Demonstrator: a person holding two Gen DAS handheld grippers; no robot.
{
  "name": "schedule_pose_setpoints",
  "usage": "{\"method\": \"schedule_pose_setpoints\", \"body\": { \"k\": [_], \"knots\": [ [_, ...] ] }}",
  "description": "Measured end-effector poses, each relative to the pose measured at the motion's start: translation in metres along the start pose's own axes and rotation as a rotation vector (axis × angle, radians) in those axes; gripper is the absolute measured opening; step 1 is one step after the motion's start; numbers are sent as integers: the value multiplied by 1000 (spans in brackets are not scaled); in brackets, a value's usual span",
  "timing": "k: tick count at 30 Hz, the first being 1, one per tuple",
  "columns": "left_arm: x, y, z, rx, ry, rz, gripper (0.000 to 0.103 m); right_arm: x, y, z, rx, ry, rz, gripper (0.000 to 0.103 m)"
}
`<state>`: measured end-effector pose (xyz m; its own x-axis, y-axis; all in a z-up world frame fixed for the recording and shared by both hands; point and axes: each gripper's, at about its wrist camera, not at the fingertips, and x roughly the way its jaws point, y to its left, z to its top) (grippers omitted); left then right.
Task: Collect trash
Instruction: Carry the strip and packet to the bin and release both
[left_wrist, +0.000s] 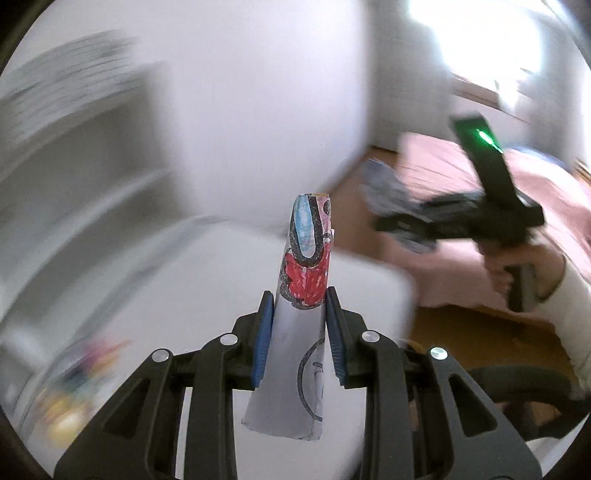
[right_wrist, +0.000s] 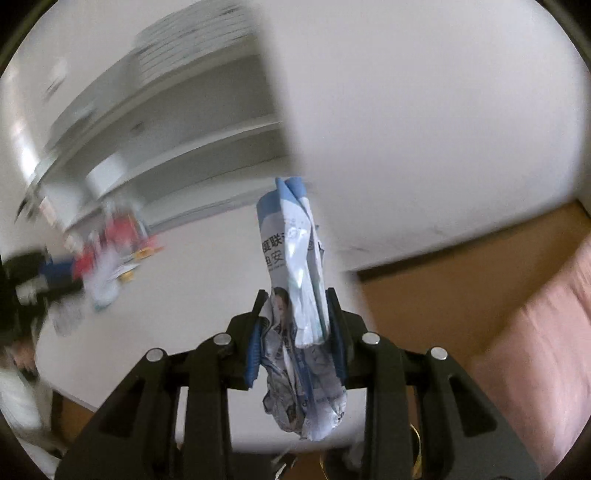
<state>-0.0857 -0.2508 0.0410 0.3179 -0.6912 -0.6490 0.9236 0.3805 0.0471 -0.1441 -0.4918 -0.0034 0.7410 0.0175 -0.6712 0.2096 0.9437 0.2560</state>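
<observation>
My left gripper (left_wrist: 300, 299) is shut on a folded sheet of paper with a red, blue and black crayon drawing (left_wrist: 304, 273), held upright above a white table (left_wrist: 147, 295). My right gripper (right_wrist: 297, 297) is shut on a crumpled blue-and-white printed leaflet (right_wrist: 295, 266), also held above the white table (right_wrist: 184, 295). In the left wrist view the right gripper (left_wrist: 391, 221) shows at the right, blurred, with the leaflet (left_wrist: 384, 188) in it, over a pink bed. Both views are blurred.
White shelves (right_wrist: 177, 110) stand against the wall behind the table. Blurred colourful items (right_wrist: 110, 251) lie at the table's left side. A pink bed (left_wrist: 461, 206) and wooden floor (right_wrist: 424, 295) lie to the right. A dark chair (left_wrist: 517, 387) shows at lower right.
</observation>
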Motion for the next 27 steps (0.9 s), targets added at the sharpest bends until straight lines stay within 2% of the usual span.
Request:
{"method": "schedule_pose_setpoints", "body": {
  "k": [4, 5, 7, 9, 10, 11, 12, 14, 17, 21, 22, 23, 24, 25, 27],
  "knots": [
    [78, -86, 16, 126, 96, -189, 27, -15, -97, -48, 220, 66, -68, 31],
    [102, -108, 13, 160, 135, -206, 27, -10, -116, -63, 263, 96, -77, 31],
    [141, -141, -2, 226, 207, -206, 27, 11, -154, -99, 366, 183, -77, 31],
    [187, -164, -28, 247, 323, -244, 27, 47, -185, -144, 465, 304, -59, 31],
    [225, -173, -53, 231, 433, -281, 27, 72, -197, -172, 509, 385, -49, 31],
    [245, -176, -67, 221, 491, -289, 27, 91, -205, -193, 536, 444, -50, 31],
    [279, -177, -90, 197, 582, -283, 27, 110, -211, -213, 564, 502, -44, 31],
    [320, -172, -115, 124, 691, -292, 27, 142, -220, -250, 622, 587, -33, 31],
    [345, -165, -127, 49, 747, -323, 27, 168, -227, -279, 681, 631, -9, 31],
    [357, -153, -133, 4, 760, -344, 28, 186, -235, -294, 735, 637, 24, 35],
    [360, -152, -134, -9, 760, -343, 36, 188, -238, -296, 748, 637, 29, 40],
    [360, -151, -137, -18, 759, -345, 67, 190, -241, -296, 759, 640, 26, 63],
    [358, -150, -141, -20, 751, -342, 83, 189, -243, -299, 768, 636, 19, 85],
    [356, -155, -140, -8, 715, -323, 94, 189, -245, -298, 777, 623, 13, 89],
    [351, -162, -139, 45, 669, -306, 94, 185, -247, -295, 796, 613, 10, 90]
  ]
}}
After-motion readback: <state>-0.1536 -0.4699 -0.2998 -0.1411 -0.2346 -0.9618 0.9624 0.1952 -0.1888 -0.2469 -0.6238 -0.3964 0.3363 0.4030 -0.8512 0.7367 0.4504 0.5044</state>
